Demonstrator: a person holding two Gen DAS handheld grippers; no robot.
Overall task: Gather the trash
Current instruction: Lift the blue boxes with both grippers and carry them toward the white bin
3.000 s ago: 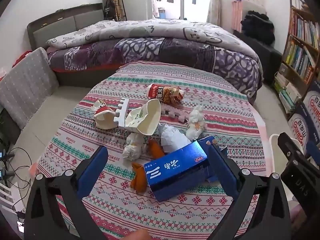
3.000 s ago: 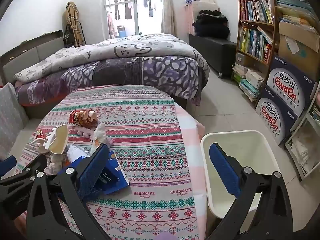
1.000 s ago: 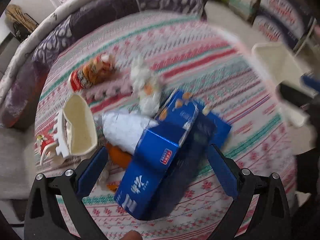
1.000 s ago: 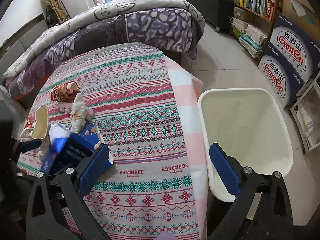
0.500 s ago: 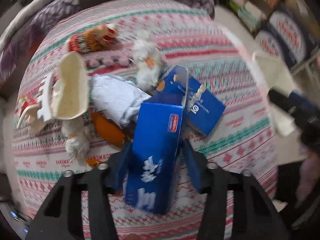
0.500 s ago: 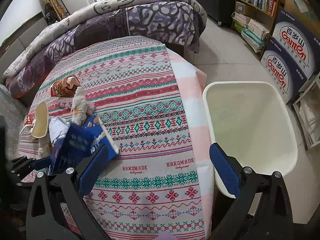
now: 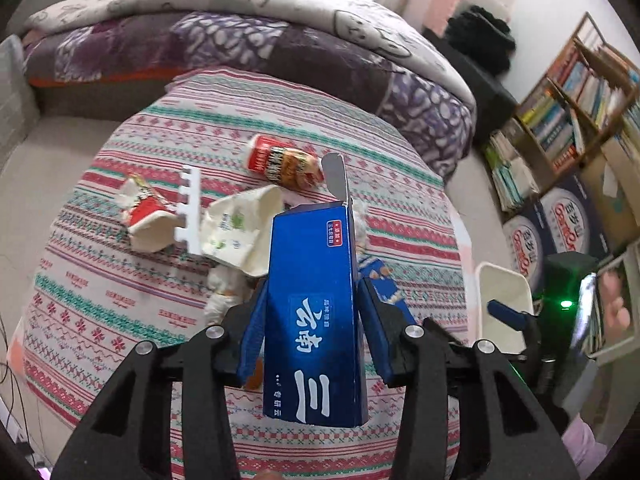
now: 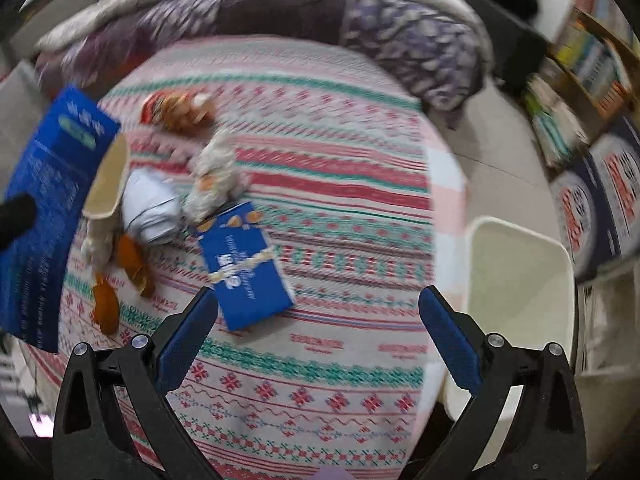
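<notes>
My left gripper (image 7: 312,332) is shut on a long blue carton (image 7: 314,312) and holds it upright above the table; the carton also shows at the left edge of the right wrist view (image 8: 44,216). My right gripper (image 8: 320,340) is open and empty above the patterned tablecloth (image 8: 320,360). A flat blue packet (image 8: 244,264) lies just ahead of it. Other trash lies on the table: a red snack wrapper (image 7: 282,164), a cream paper cup (image 7: 244,232), a red-white crushed cup (image 7: 146,218), crumpled tissue (image 8: 216,176) and orange peel (image 8: 130,256).
A cream waste bin (image 8: 520,292) stands on the floor at the table's right edge; it also shows in the left wrist view (image 7: 502,304). A bed with a purple quilt (image 7: 260,40) lies behind the table. Bookshelves and boxes (image 7: 568,120) stand at the right.
My left gripper closed on the blue carton and lifted it upright off the table. My right gripper swung left over the table, away from the bin.
</notes>
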